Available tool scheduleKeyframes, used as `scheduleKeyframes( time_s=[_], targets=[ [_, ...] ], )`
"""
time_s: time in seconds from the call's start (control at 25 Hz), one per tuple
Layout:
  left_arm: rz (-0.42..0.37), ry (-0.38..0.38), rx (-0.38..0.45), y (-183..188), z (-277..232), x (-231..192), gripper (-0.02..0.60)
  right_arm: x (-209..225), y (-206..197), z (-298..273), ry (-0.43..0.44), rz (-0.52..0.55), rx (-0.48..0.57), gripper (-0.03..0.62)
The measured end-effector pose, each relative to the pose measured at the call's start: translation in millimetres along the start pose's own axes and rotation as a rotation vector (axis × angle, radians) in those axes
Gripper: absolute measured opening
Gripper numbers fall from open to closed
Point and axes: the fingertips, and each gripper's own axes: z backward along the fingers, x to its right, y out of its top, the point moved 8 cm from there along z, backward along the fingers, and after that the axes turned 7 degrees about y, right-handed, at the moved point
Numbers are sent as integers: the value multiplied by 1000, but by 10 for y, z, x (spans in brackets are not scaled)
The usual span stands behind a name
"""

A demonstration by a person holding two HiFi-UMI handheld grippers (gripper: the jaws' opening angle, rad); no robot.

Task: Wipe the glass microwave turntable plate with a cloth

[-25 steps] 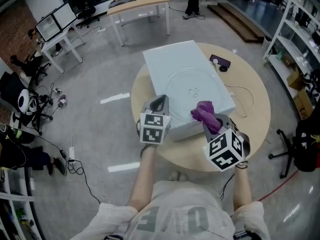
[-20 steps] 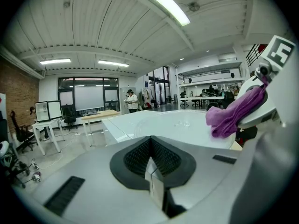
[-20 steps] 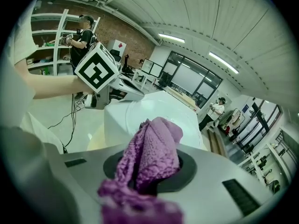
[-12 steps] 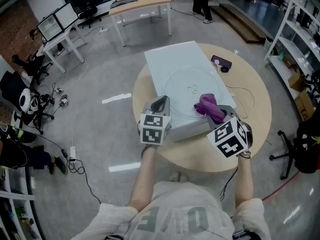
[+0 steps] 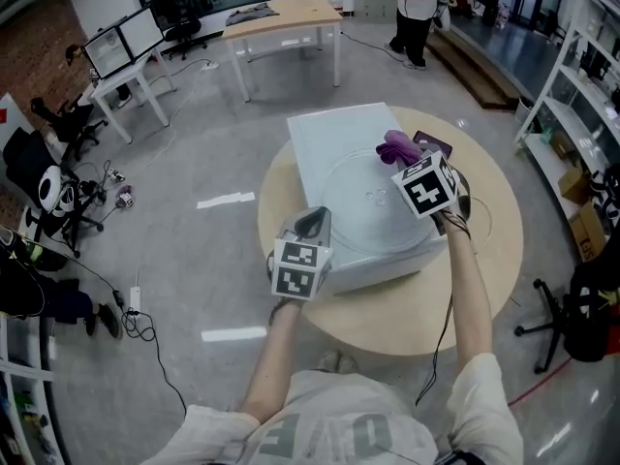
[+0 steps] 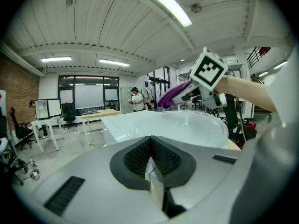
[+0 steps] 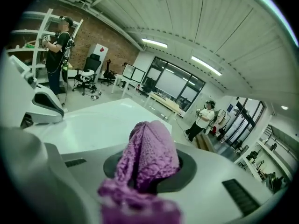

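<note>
The clear glass turntable plate (image 5: 373, 206) lies flat on a white box (image 5: 320, 139) on a round wooden table (image 5: 484, 279). My right gripper (image 5: 407, 159) is over the plate's far right rim, shut on a bunched purple cloth (image 5: 395, 146) that sticks out past its jaws. In the right gripper view the cloth (image 7: 149, 153) fills the jaws and hides the right gripper's (image 7: 148, 174) fingertips. My left gripper (image 5: 310, 219) sits at the box's near left edge, beside the plate's rim, jaws shut with nothing between them. From the left gripper (image 6: 150, 164) view the plate (image 6: 187, 125) and cloth (image 6: 170, 94) lie ahead.
A dark phone (image 5: 433, 144) and a thin white cable (image 5: 480, 211) lie on the table right of the box. A person (image 5: 415, 8) stands at the back beside a long wooden desk (image 5: 281, 13). Shelving (image 5: 581, 85) lines the right side.
My right gripper has carried the purple cloth from the plate's near right edge across to its far right rim. The left gripper has stayed at the box's near edge.
</note>
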Motion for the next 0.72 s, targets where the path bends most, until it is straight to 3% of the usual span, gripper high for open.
scheduleKeyframes(
  time_s=[0.12, 0.32, 0.72],
  targets=[
    [-8, -7, -2, 26, 2, 21, 2, 25, -101, -263, -11, 19, -81, 49],
    [-4, 3, 4, 5, 32, -23, 2, -156, -81, -297, 26, 76, -120, 49],
    [1, 16, 8, 4, 63, -53, 2, -527, -313, 263, 127, 112, -206, 49]
  ],
)
